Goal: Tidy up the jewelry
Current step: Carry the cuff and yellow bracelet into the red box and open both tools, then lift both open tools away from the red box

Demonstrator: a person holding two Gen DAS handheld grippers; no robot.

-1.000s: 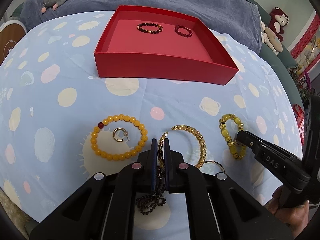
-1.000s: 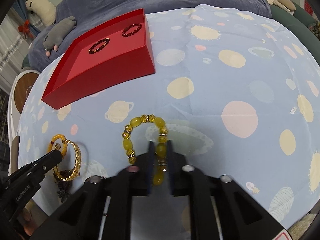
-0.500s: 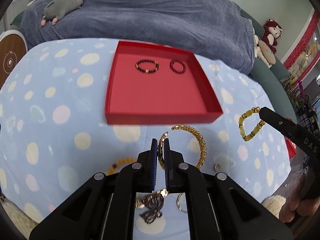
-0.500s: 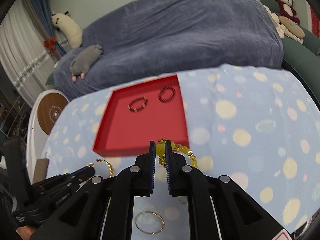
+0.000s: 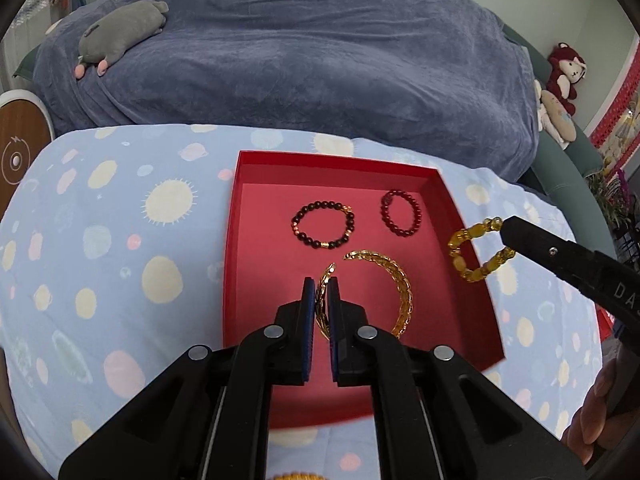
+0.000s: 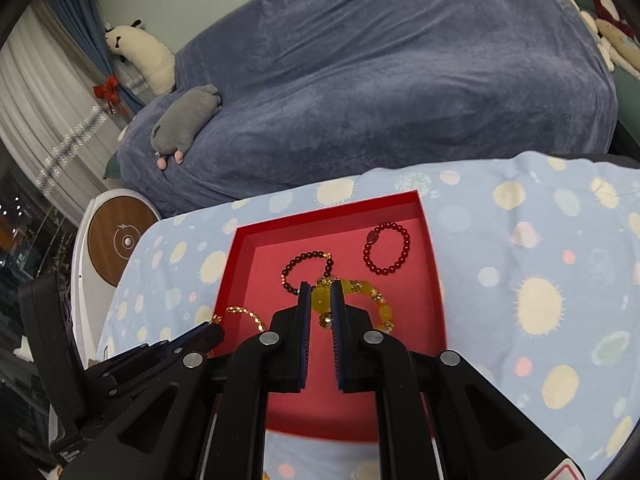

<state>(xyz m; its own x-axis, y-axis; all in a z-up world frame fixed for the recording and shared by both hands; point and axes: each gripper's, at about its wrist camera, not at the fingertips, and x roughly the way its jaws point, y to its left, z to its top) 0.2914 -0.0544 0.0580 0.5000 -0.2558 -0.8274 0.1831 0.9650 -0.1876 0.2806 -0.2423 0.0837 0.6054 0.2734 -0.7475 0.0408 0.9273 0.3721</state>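
Note:
My left gripper is shut on a gold chain bangle and holds it over the red tray. My right gripper is shut on a yellow bead bracelet and holds it over the same tray. In the left wrist view the right gripper holds that bracelet at the tray's right wall. A dark bead bracelet and a red bead bracelet lie in the back of the tray. They also show in the right wrist view, dark and red.
The tray sits on a light blue spotted cloth. A blue-covered sofa with a grey plush toy stands behind. A round white and wood stool is at the left. An orange bead bracelet peeks at the bottom edge.
Both grippers lifted their bracelets off the cloth and carried them forward over the red tray. The other loose jewelry on the cloth has dropped out of view.

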